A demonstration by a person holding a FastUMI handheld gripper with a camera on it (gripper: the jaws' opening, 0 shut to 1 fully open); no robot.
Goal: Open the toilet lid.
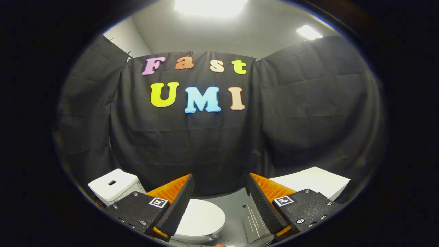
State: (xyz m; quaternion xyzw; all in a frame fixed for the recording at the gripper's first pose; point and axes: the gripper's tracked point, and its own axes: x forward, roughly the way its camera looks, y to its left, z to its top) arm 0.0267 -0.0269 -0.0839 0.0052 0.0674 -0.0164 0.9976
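The gripper (219, 202) hovers, jaws spread, above the closed white oval toilet lid (200, 219); approach step, next hooking its front edge.

Gripper (219, 202): your fingers stand wide apart with nothing between them, well above the fixtures.
Below fingers: the toilet lid (200, 218) lies flat and shut; your left finger (175, 202) overlaps its near-left part, and its right edge and front are uncovered.
Left side: the white tank (113, 185) stands beside and behind the left finger and blocks a low pass there.
Right side: a white box (313, 183) sits behind the right finger and closes off that flank.
Middle gap: grey floor (233, 209) between lid and box, with a metal plate (252, 221) lying on it.
Ahead: the black cloth wall (192, 147) hangs close behind the lid.
Above: open air up to the ceiling.
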